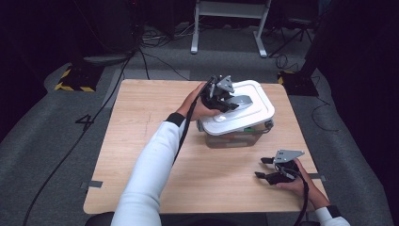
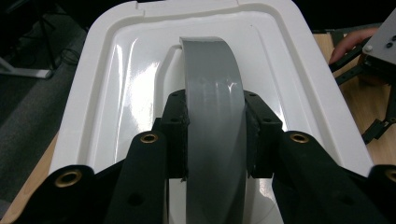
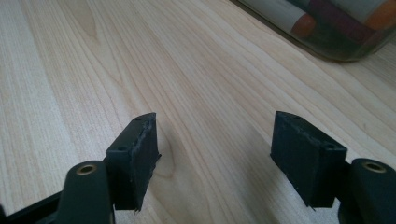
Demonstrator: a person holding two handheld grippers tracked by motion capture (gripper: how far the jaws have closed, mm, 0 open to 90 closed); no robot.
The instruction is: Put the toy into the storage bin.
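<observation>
Grey plastic is sitting between the pads of your left hand-held gripper (image 2: 215, 135): you are clamping the arched handle (image 2: 214, 93) that runs across the white lid (image 1: 242, 107) of the clear storage box (image 1: 235, 136). The box is standing on the far right part of the wooden bench (image 1: 141, 141), with coloured items showing dimly through its wall.

The lid is looking skewed on the box, its near-left corner overhanging the wall, so you are probably lifting or shifting it by the handle. The risk from here: the handle is smooth and curved, and the pads are gripping only its two side edges, so a quick pull could let it slide out and drop the lid. If a latch is catching, the whole box could tip or drag towards the bench edge, since nothing is bracing it.

The lid's long axis is running from the near left to the far right of the bench in the high view, and the handle is following that same line; the lid's top is facing up, slightly tilted.

Your right hand-held gripper (image 1: 264, 167) is waiting near the right front corner of the bench, well apart from the box, jaws standing wide and holding nothing, pointing left across the bare wood.
</observation>
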